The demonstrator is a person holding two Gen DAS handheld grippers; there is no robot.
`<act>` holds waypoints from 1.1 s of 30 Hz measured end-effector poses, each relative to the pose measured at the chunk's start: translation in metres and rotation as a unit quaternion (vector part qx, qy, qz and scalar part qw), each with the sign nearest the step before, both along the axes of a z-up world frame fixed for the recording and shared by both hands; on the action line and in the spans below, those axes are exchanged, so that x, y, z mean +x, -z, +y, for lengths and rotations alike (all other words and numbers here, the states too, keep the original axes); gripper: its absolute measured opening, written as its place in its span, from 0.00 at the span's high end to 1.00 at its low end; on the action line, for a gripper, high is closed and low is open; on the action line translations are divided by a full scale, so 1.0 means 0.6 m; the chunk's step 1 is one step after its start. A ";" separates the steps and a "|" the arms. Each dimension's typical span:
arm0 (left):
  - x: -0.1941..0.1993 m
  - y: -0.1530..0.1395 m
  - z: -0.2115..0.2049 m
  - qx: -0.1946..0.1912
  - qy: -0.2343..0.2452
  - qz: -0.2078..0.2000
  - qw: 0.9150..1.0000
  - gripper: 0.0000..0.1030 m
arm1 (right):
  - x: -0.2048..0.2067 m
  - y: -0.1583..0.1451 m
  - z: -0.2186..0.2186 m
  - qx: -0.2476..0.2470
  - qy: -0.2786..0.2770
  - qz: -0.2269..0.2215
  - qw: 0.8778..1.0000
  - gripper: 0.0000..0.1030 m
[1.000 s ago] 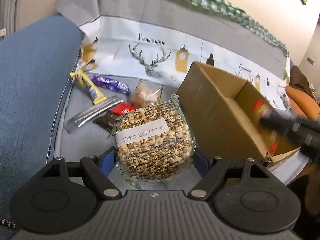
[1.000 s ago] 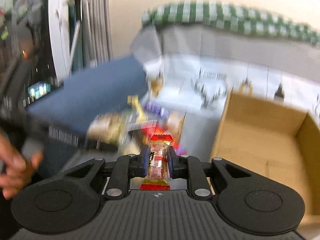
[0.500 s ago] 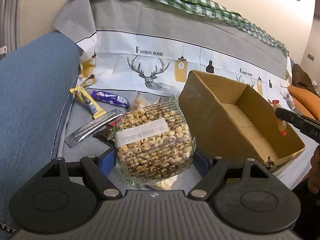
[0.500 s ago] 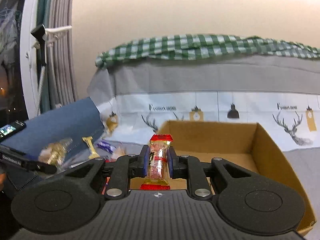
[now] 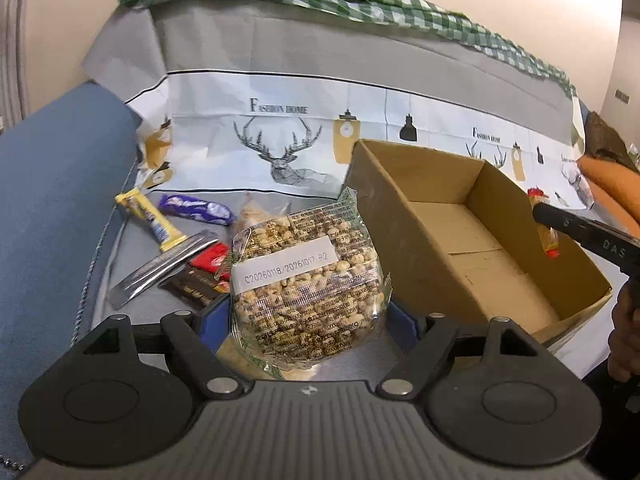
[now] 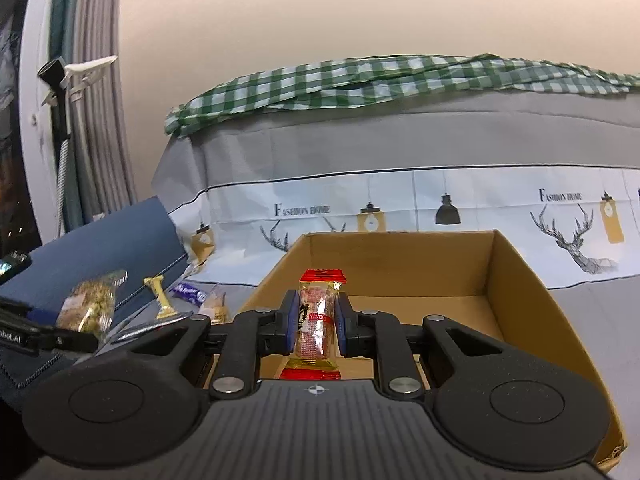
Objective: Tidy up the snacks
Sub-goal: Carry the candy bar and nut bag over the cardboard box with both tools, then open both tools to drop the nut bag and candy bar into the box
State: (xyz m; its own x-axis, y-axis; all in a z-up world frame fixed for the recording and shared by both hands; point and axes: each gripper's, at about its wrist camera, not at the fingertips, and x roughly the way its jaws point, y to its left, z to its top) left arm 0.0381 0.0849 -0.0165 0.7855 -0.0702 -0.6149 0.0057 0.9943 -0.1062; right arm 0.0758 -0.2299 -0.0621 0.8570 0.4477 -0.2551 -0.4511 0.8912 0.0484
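- the left gripper (image 5: 308, 320) was clenched around a clear plastic bag of round puffed cereal pieces with a white printed label (image 5: 306, 284), its blue pads (image 5: 210, 318) pressing the bag's two sides (the jaws stood wide because the bag is wide).
- that cereal bag was held upright above the grey sofa cover (image 5: 132, 264), just left of the open brown cardboard box (image 5: 384, 216).
- the right gripper (image 6: 318, 322) was closed tight on a small clear candy wrapper with red ends and a gold band (image 6: 318, 316), which stood upright between the blue pads.
- the wrapped candy hung over the near part of the cardboard box (image 6: 516, 280); in the left wrist view it showed at the box's right wall (image 5: 546, 224), off the floor.
- the box's floor, where visible, was bare cardboard.
- on the sofa cover left of the box lay more snacks: a yellow wrapped bar (image 5: 150, 218), a purple wrapped bar (image 5: 196, 208), a long silver foil sachet (image 5: 164, 268), a small red packet (image 5: 210, 258), a dark brown packet (image 5: 192, 290) and a pale clear bag (image 5: 256, 216) partly behind the cereal.
- the silver sachet touched the yellow bar's lower end, and the red packet overlapped the dark one.
- a green and white checked cloth (image 5: 360, 0) lay along the sofa's top.
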 end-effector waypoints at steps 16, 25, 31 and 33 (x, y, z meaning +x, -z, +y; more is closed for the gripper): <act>0.127 -0.152 -0.216 -0.078 0.054 -0.115 0.989 0.01 | 0.038 0.009 -0.087 0.069 0.184 -0.001 0.981 0.35; 0.100 -0.041 -0.209 -0.039 0.012 -0.020 0.999 0.07 | 0.053 0.017 -0.111 0.038 0.246 0.029 0.968 0.30; 0.078 0.014 -0.187 -0.041 -0.012 0.035 0.998 0.16 | 0.058 0.027 -0.132 0.008 0.273 0.051 0.961 0.30; 0.072 0.024 -0.185 -0.049 -0.013 0.044 0.998 0.23 | 0.059 0.029 -0.141 0.005 0.280 0.057 0.958 0.31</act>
